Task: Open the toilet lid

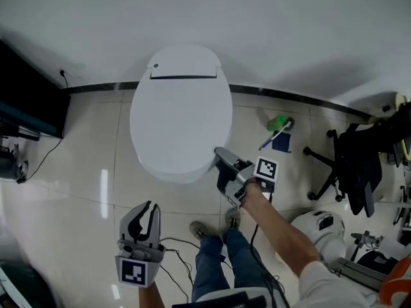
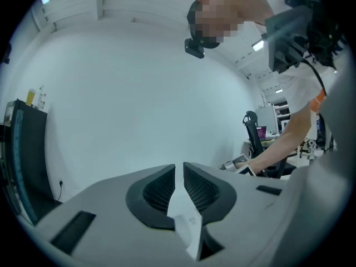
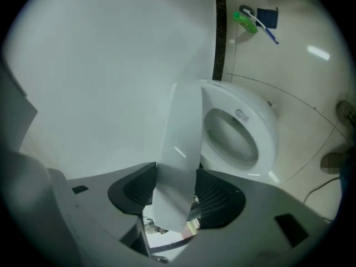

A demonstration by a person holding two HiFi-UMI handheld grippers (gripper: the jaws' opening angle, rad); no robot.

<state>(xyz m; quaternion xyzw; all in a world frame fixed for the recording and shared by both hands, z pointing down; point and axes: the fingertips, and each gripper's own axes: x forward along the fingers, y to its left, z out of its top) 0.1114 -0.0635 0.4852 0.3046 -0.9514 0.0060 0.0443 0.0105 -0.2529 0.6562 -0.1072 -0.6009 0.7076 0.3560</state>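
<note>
The toilet lid [image 3: 181, 149] is clamped at its front edge between the jaws of the right gripper [image 3: 177, 191] — it is seen tilted up, off the seat [image 3: 239, 135], with the open bowl shown beside it. In the head view the lid is shown broad and white, and the gripper is set at its right front rim. The left gripper [image 1: 146, 209] is held apart from the toilet, over the tiled floor [image 1: 83, 172], with its jaws drawn together and nothing between them. A green brush [image 1: 279, 124] is seen lying on the floor to the right of the toilet — well apart from both grippers.
</note>
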